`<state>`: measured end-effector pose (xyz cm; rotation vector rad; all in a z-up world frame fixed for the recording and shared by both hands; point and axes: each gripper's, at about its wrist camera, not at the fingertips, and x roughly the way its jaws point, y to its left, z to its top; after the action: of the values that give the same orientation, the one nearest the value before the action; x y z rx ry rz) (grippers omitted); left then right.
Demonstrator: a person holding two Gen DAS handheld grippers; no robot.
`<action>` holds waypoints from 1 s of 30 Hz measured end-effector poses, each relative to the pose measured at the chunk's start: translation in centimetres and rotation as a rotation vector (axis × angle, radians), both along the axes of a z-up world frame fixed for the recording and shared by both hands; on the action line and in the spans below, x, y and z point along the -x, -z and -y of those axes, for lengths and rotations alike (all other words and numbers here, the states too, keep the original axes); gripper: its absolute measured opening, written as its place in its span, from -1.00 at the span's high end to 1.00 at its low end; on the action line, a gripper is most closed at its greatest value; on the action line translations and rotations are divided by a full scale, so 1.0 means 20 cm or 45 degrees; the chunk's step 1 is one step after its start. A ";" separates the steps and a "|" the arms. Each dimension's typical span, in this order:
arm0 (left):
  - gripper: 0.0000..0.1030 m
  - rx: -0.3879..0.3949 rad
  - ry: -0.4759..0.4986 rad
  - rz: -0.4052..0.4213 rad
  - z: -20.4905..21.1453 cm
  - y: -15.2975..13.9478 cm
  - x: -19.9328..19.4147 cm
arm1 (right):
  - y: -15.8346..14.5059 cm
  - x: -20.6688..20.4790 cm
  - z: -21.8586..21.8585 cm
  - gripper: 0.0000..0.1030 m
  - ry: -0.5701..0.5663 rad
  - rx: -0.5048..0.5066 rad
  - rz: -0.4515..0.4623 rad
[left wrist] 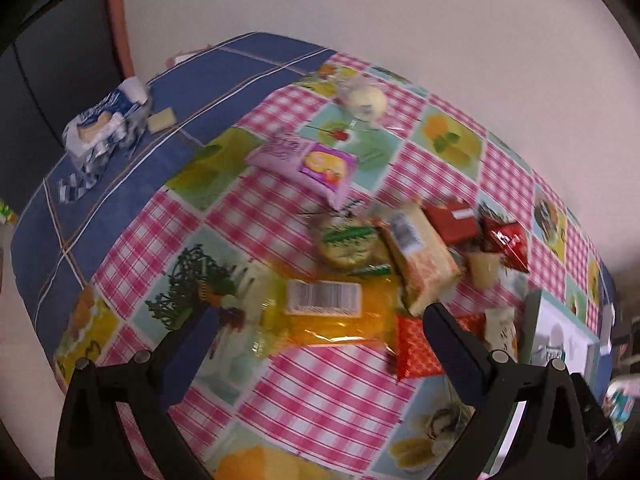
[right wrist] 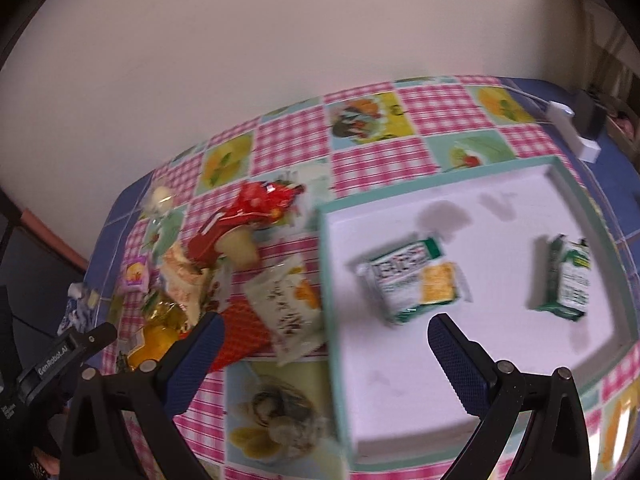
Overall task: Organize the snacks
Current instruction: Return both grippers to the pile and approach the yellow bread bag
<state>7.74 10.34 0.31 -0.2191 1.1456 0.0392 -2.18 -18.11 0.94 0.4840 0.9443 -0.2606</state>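
A heap of snack packets lies on the checked tablecloth (left wrist: 320,400). My left gripper (left wrist: 320,332) is open and hovers over a yellow packet with a barcode label (left wrist: 324,300); a red-orange packet (left wrist: 416,348) lies by its right finger. Beyond them are a green cracker packet (left wrist: 348,240), a beige packet (left wrist: 420,256), red packets (left wrist: 506,240) and a purple packet (left wrist: 308,160). My right gripper (right wrist: 326,336) is open and empty above the left rim of a white tray (right wrist: 500,360). Two green-white packets (right wrist: 412,276) (right wrist: 568,276) lie in the tray.
A white packet with an orange picture (right wrist: 292,304) lies against the tray's left rim. A torn blue-white wrapper (left wrist: 104,124) sits on the blue cloth at the far left. A white charger block (right wrist: 576,132) and cable lie behind the tray. A wall bounds the table's far side.
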 end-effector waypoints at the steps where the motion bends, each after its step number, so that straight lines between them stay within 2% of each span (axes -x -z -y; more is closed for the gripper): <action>1: -0.98 0.007 -0.017 -0.006 -0.02 0.01 -0.01 | 0.01 -0.02 -0.04 -0.99 -0.020 0.006 -0.002; 6: -0.98 0.026 -0.083 -0.022 -0.11 0.03 -0.05 | 0.04 -0.12 -0.18 -0.99 -0.109 0.009 -0.010; 11: -0.98 0.060 -0.100 -0.051 -0.14 0.07 -0.09 | 0.10 -0.23 -0.29 -0.99 -0.186 0.034 -0.042; 16: -0.98 0.116 -0.056 -0.131 -0.09 0.18 -0.15 | 0.16 -0.30 -0.30 -0.99 -0.216 0.043 -0.080; 22: -0.98 0.161 0.053 -0.140 0.02 0.21 -0.20 | 0.22 -0.37 -0.32 -0.99 -0.257 0.045 -0.105; 30: -0.98 0.064 0.127 -0.179 0.11 0.29 -0.23 | 0.29 -0.41 -0.28 -0.97 -0.238 0.027 -0.143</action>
<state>12.32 8.09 -5.47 -0.2058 1.2976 -0.0636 6.07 -12.45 -4.78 0.3616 1.0880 -0.1294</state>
